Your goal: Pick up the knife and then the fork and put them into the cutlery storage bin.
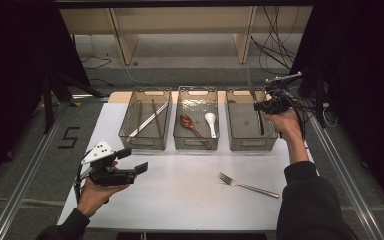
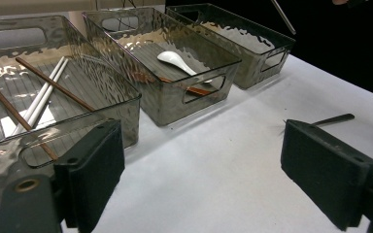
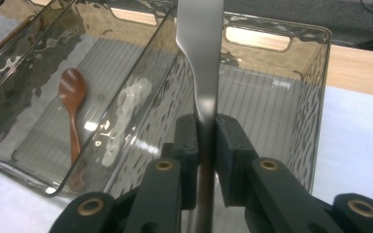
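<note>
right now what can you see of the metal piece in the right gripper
The metal utensil is a flat, polished silver handle, narrow at the grip and widening to a broad squared end. It stands roughly upright, clamped between the pads of the right gripper, which is shut on it, above the right-hand bin. In the high view its dark lower part hangs down into that bin. Whether it is a knife cannot be told.
</note>
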### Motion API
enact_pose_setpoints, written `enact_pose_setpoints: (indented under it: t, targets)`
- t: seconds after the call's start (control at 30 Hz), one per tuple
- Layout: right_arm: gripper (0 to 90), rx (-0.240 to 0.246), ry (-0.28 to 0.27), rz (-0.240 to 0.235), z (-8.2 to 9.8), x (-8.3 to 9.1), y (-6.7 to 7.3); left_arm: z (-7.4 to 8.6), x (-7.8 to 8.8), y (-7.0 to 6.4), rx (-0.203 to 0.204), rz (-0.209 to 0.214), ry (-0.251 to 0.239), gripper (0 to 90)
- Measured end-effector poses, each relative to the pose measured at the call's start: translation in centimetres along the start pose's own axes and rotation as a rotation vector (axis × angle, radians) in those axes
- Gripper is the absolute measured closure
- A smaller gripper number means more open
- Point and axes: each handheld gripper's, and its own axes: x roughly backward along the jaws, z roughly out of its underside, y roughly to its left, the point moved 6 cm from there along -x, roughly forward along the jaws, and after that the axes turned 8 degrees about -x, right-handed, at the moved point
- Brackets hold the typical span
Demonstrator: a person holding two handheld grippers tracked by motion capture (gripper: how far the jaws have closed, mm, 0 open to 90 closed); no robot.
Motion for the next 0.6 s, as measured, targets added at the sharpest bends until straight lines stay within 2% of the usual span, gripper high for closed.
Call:
enact_pose_setpoints:
  t: [0.33, 0.6]
  targets:
    - [80.8, -0.025, -0.003, 0.02, -0.3, -0.9, -0.6, 0.0, -0.1, 0.0, 0.004, 0.0, -0.002, 15.7]
    - [80.8, -0.022, -0.003, 0.029, -0.4, -1.2, -0.4, 0.0, 0.0, 0.1, 0.004, 0.001, -0.003, 15.7]
